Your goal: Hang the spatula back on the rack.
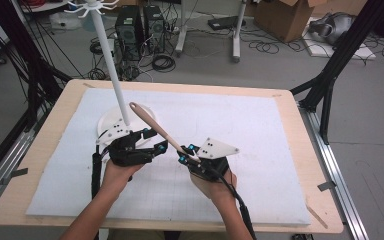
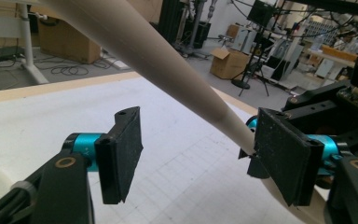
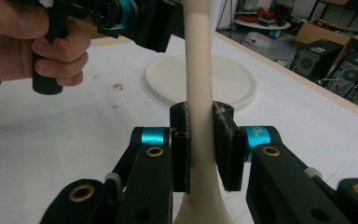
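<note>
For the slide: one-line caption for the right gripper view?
Right gripper clamps a wooden spoon handle above the white mat.

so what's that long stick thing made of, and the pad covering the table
The long stick, clamped between the right gripper's jaws, looks like pale unfinished wood: an even, matte beige with no shine, though smooth plastic can't be ruled out. The pad looks like white foam board or a stiff mat, matte with a faint printed grid, lying on a light wooden tabletop.

Both forearms enter from the near edge. Left hand (image 1: 121, 172) holds the left gripper (image 1: 155, 141), jaws spread apart, pointing right. Right hand (image 1: 215, 184) holds the right gripper (image 1: 189, 153), jaws clamped together, aimed far-left.
</note>
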Demonstrator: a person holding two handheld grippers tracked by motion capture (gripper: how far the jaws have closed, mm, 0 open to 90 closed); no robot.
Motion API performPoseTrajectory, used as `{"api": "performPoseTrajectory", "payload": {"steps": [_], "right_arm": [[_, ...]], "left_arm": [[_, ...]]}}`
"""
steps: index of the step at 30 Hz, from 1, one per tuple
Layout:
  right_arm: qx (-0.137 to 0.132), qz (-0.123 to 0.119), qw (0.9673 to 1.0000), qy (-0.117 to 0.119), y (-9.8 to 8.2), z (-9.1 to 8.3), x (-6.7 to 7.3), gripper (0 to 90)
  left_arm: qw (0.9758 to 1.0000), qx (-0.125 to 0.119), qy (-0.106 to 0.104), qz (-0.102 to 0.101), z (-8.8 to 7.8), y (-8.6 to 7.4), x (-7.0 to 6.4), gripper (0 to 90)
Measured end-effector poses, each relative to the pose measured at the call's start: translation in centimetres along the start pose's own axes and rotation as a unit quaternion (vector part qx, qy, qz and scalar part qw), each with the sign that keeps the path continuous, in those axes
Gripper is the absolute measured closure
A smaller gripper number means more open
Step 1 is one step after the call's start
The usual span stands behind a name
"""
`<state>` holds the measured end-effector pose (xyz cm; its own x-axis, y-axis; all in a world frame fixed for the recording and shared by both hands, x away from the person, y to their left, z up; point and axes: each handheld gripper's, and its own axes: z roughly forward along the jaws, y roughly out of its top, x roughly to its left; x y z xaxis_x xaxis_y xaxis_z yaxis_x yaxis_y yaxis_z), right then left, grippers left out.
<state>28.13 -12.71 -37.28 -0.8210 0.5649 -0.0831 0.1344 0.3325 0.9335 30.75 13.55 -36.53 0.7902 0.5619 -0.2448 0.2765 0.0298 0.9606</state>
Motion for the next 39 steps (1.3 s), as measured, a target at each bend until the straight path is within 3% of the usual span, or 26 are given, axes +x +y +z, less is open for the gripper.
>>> {"api": "performPoseTrajectory", "payload": {"steps": [5,10,12,20,22,33,39], "right_arm": [[-0.005,0.001,1.0,-0.008,0.0,0.1,0.2,78.0],[-0.007,-0.005,0.9997,-0.022,0.0,0.2,0.6,78.0],[-0.009,-0.008,0.9996,-0.026,0.0,0.2,0.7,78.0],[-0.018,-0.02,0.9985,-0.048,0.8,0.2,1.1,78.0],[-0.02,-0.026,0.9978,-0.057,1.1,0.2,1.3,78.0],[-0.028,-0.017,0.9972,-0.068,2.0,0.8,1.5,77.9],[-0.031,-0.012,0.995,-0.094,2.3,0.9,2.1,77.9]], "left_arm": [[0.9999,-0.001,-0.015,-0.004,0.6,0.5,-0.3,42.8],[0.9999,0.0,-0.011,-0.006,0.7,1.0,-0.4,53.6],[0.9998,-0.002,-0.013,-0.016,0.8,1.2,-0.3,55.6],[0.9994,-0.009,-0.027,-0.019,0.7,2.7,-0.4,63.7],[0.9989,-0.017,-0.034,-0.028,0.6,3.1,-0.5,66.6],[0.9986,-0.025,-0.046,-0.008,0.5,4.5,-1.2,74.0],[0.9984,-0.039,-0.041,0.003,0.6,4.8,-1.7,75.1]]}}
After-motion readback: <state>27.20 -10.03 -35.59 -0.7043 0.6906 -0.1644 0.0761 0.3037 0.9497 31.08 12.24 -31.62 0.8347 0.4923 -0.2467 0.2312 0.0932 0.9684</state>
